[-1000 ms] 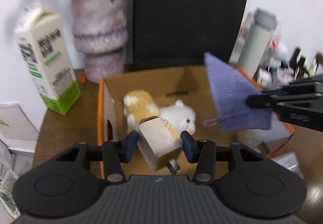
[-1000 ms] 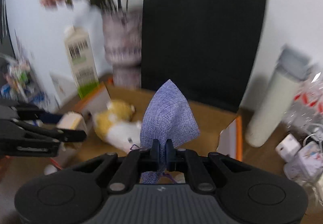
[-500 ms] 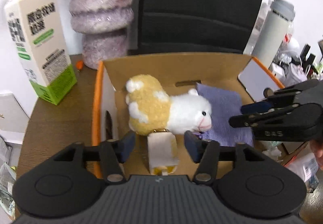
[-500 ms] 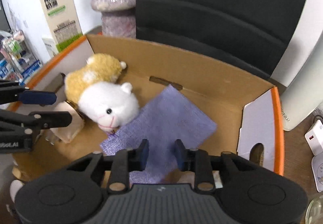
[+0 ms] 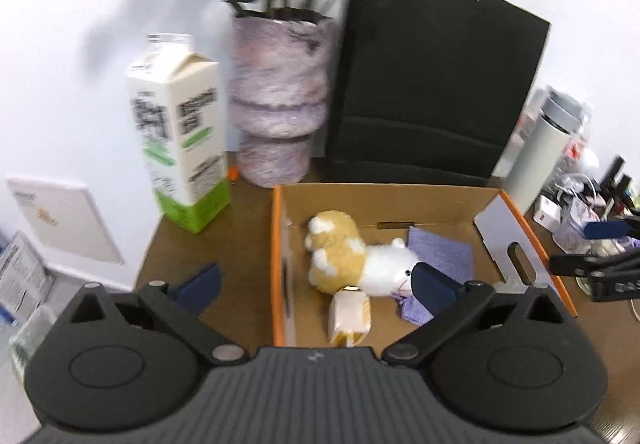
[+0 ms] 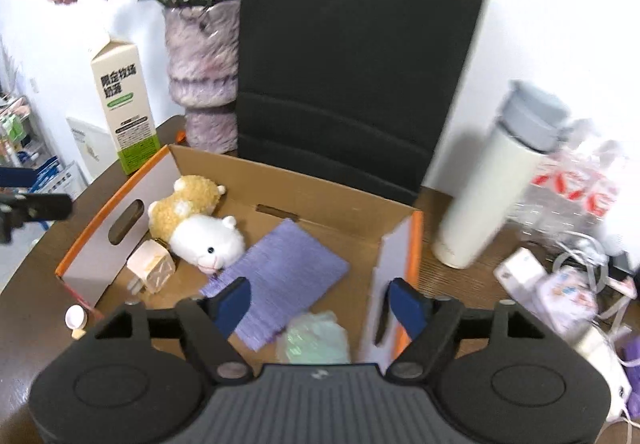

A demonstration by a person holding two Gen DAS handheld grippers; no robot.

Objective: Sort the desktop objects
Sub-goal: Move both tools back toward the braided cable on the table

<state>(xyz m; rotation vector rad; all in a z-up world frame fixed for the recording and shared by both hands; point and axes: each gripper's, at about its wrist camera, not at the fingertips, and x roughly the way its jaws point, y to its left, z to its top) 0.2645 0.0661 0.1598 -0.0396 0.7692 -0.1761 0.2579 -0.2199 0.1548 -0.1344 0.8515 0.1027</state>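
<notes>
An orange-rimmed cardboard box (image 5: pixel 276 256) (image 6: pixel 416 244) holds a yellow-and-white plush sheep (image 5: pixel 352 260) (image 6: pixel 192 220), a cream plug charger (image 5: pixel 350 314) (image 6: pixel 152 270) and a flat purple cloth (image 5: pixel 440 256) (image 6: pixel 280 272). A pale green plastic wrapper (image 6: pixel 314 336) lies in the box's near corner. My left gripper (image 5: pixel 316 284) hangs above the box's left wall, its jaws opening wide with nothing gripped. My right gripper (image 6: pixel 320 300) hovers over the box's right side, jaws opening and empty. Each gripper shows at the edge of the other's view (image 5: pixel 592 268) (image 6: pixel 28 204).
A milk carton (image 5: pixel 180 148) (image 6: pixel 124 104), a fuzzy purple vase with flowers (image 5: pixel 276 100) (image 6: pixel 200 76) and a black paper bag (image 5: pixel 432 84) (image 6: pixel 352 64) stand behind the box. A white thermos (image 6: pixel 492 188) and cluttered bags and chargers (image 6: pixel 560 284) sit at the right.
The left gripper let the charger go into the box and the right let the purple cloth go there. Both opened wide and pulled up and back.
</notes>
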